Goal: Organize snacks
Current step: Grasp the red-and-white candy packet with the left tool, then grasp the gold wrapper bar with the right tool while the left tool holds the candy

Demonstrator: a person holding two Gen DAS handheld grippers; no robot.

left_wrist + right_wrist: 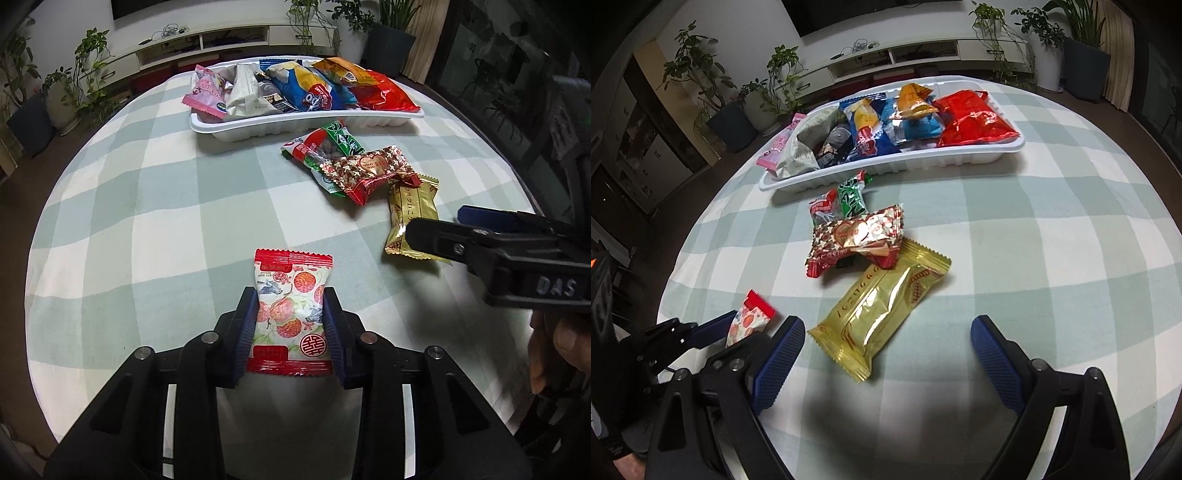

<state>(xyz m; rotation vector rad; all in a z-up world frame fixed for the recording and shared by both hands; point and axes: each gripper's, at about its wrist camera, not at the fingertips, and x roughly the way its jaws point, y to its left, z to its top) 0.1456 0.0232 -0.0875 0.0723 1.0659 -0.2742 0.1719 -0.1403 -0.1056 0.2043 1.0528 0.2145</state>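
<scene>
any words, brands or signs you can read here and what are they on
"DAS": raised letters on the right gripper body.
Red double-happiness sign: on the lychee-print packet in the left gripper.
Gold packet, heart packet, green-red packet and the tray snacks: print too blurred to read.

We are looking at a round table under a pale green and white checked cloth (155, 206). Beyond it a low white media cabinet (923, 55) is standing along the wall, with cables (860, 45) lying on top. Potted plants (701, 81) are lining the floor, and a dark screen (849, 14) is hanging above.
</scene>
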